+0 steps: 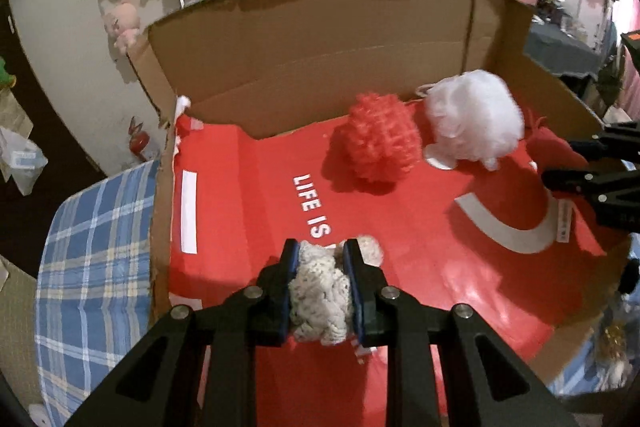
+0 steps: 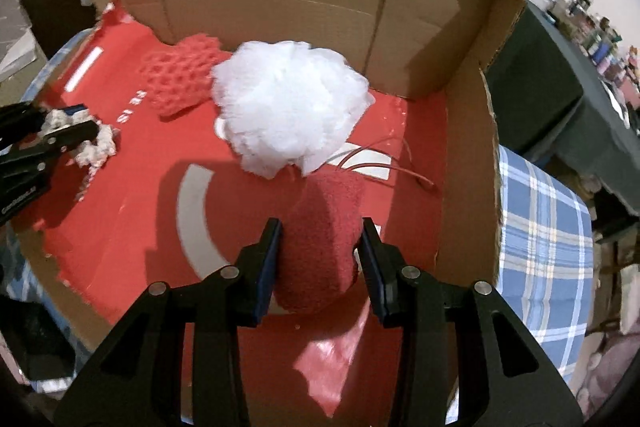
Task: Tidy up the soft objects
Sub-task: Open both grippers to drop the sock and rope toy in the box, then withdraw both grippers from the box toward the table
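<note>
Holding two soft items over a cardboard box (image 1: 304,39) that lies open on a blue plaid cloth (image 1: 92,235); red printed liner (image 1: 256,195) covers the box floor. Item 1: cream knit piece (image 1: 318,297), clamped between the pads of the left tool (image 1: 320,291), bunched and squeezed narrow, hanging over the liner at about 6 o'clock in the left wrist view; in the right wrist view the same tool sits at 9 o'clock with cream fibre trailing below it. Item 2: red fuzzy roll (image 2: 322,251), clamped by the right tool (image 2: 320,259), its sides pressed in by both pads, low over the liner at 6 o'clock in the right wrist view. Item 3: white pouf (image 2: 288,111), resting in the box at 12 o'clock of the roll, near the back wall. Item 4: red mesh pouf (image 1: 378,139), just beside the white one, at its 9 o'clock; whether they touch is unclear. A thin cord (image 2: 384,167) lies on the liner at 3 o'clock of the white pouf. Judgement: both tools point down into the box to set their loads beside the two poufs already stored, keeping the soft things grouped in one container.
</note>
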Demonstrator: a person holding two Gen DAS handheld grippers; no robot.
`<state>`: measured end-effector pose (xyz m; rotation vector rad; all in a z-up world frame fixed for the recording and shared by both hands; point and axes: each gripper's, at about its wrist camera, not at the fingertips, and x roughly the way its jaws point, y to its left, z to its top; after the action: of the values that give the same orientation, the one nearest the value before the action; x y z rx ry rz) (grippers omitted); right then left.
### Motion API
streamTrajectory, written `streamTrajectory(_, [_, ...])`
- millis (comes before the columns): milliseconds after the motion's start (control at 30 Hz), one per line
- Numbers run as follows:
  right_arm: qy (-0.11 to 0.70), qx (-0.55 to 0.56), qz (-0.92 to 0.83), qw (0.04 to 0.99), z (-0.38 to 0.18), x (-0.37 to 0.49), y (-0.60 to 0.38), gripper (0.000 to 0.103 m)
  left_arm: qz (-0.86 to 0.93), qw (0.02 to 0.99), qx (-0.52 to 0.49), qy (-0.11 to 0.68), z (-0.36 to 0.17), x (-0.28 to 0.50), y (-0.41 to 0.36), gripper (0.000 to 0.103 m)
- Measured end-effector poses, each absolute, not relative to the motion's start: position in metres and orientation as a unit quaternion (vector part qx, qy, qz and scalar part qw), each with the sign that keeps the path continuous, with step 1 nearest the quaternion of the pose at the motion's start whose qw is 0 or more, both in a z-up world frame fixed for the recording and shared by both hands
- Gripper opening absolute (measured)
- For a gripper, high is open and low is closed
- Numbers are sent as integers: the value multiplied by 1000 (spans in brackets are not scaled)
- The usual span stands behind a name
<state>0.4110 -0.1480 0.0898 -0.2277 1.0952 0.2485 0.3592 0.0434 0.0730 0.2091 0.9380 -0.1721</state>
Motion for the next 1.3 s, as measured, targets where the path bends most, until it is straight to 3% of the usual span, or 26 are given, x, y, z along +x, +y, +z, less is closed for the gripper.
streamTrajectory(267, [528,-109,109,835,79,417,-146,39,-72,879,83,464,69,364,49,26])
streamTrajectory(400, [525,-124,105,835,78,416,-146,41,-68,879,89,463,70,363,49,32])
streamTrajectory(467, [524,-134,102,835,78,412,-144,43,-66,879,84,464,71,364,50,41])
streamTrajectory(733, [505,-158,98,843,88,398,-126,57,-71,881,88,459,74,356,41,57])
streamTrajectory(833, [497,-153,97,849,99,388,-126,61,-68,887,88,448,80,349,39,70])
streamTrajectory(1000, [479,-132,94,863,129,371,-136,61,-62,898,81,429,99,333,42,79])
streamTrajectory(1100, [463,-121,95,873,151,358,-146,69,-63,905,68,416,117,319,46,83])
streamTrajectory(1233, [427,-103,103,892,187,321,-156,71,-68,920,50,382,147,285,53,98])
streamTrajectory(1300, [411,-89,107,901,201,305,-162,78,-72,929,47,360,161,267,54,102])
